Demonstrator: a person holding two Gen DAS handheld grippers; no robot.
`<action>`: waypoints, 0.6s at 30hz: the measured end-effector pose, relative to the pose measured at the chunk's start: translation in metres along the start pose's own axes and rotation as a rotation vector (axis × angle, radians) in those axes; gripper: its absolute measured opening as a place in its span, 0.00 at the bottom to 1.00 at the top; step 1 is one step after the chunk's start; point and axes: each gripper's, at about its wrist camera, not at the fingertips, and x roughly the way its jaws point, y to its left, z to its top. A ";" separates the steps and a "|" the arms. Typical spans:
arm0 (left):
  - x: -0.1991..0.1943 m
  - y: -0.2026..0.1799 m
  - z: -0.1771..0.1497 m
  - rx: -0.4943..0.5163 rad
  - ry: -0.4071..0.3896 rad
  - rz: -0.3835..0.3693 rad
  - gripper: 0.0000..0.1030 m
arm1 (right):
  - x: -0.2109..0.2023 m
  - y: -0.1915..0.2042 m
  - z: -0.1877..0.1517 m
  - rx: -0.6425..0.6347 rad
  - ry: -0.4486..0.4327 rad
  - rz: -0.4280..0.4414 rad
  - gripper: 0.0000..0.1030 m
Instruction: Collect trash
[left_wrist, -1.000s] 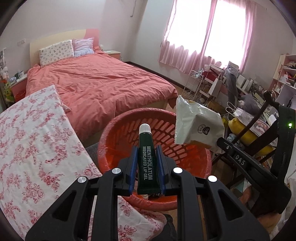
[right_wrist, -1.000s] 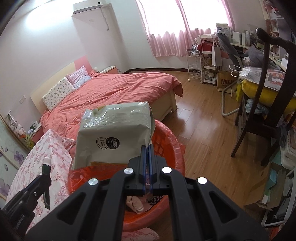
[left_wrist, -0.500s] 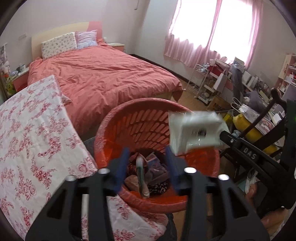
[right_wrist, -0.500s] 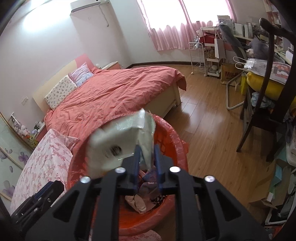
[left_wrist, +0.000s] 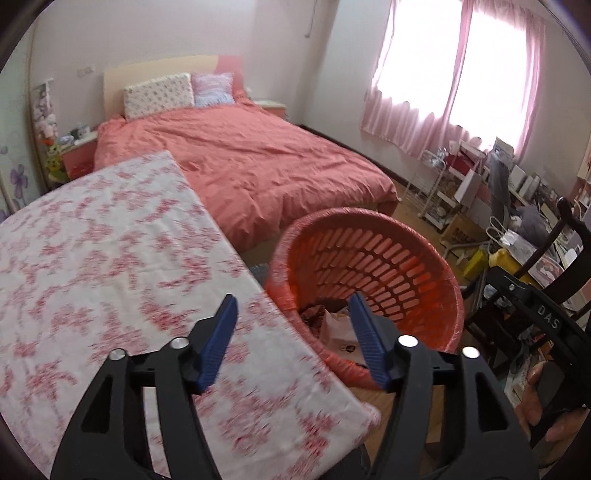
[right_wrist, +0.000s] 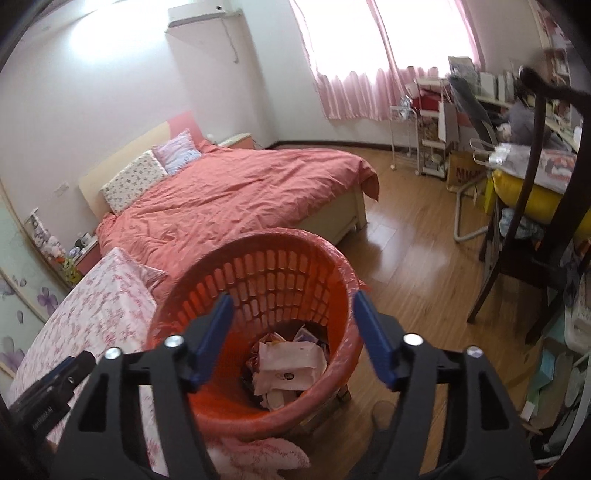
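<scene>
An orange slotted basket (left_wrist: 373, 258) lined with a red bag stands on the floor beside the table; it also shows in the right wrist view (right_wrist: 266, 280). Trash lies at its bottom, with a white snack packet (right_wrist: 288, 363) on top, also visible in the left wrist view (left_wrist: 338, 332). My left gripper (left_wrist: 291, 332) is open and empty, over the table's edge and the basket's near rim. My right gripper (right_wrist: 291, 328) is open and empty, straight above the basket. The green lip gel tube is not visible.
A table with a pink floral cloth (left_wrist: 110, 277) lies left of the basket. A bed with a coral cover (left_wrist: 240, 166) stands behind. A dark wooden chair (right_wrist: 535, 229) and cluttered desks are at the right. Wooden floor (right_wrist: 406, 258) lies between.
Both grippers opened. The left let go of the green lip gel tube and the right let go of the white packet; both dropped into the basket. The left gripper swung left toward the table.
</scene>
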 end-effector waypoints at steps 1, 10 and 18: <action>-0.007 0.004 -0.001 0.001 -0.019 0.012 0.72 | -0.012 0.003 -0.003 -0.020 -0.022 0.008 0.78; -0.089 0.028 -0.039 -0.016 -0.183 0.121 0.98 | -0.092 0.013 -0.035 -0.125 -0.152 -0.022 0.96; -0.137 0.045 -0.077 -0.077 -0.258 0.213 0.98 | -0.142 0.037 -0.076 -0.235 -0.192 0.035 0.96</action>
